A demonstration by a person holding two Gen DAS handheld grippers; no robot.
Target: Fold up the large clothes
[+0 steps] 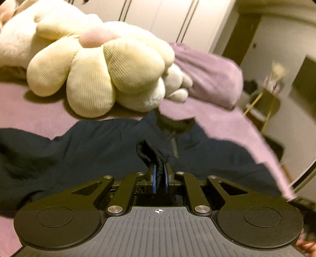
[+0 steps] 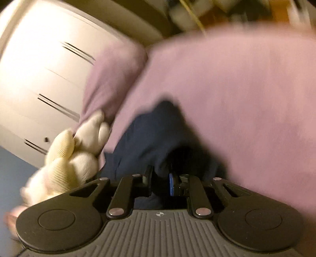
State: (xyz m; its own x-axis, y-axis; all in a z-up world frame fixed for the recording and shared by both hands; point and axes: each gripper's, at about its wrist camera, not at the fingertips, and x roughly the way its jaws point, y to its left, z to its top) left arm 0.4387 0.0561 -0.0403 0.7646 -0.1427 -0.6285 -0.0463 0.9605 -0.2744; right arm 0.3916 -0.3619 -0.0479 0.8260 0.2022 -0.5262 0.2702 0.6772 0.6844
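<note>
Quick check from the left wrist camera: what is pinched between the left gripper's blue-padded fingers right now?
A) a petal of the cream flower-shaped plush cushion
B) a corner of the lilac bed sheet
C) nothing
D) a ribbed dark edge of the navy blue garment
D: the left gripper is shut on a ribbed dark edge of the navy blue garment, which lies spread on the lilac bed sheet.

The flower cushion [image 1: 102, 65] is ribbed, corduroy-like cream cloth; the soft toy [image 1: 173, 83] beside it looks fleecy. The bedsheet [image 1: 39, 106] is matt lilac cloth. The dark jacket [image 1: 88, 146] is soft, dull fabric with a ribbed black cuff [image 1: 150, 152]. The wardrobe [image 1: 167, 17] looks smooth.
</note>
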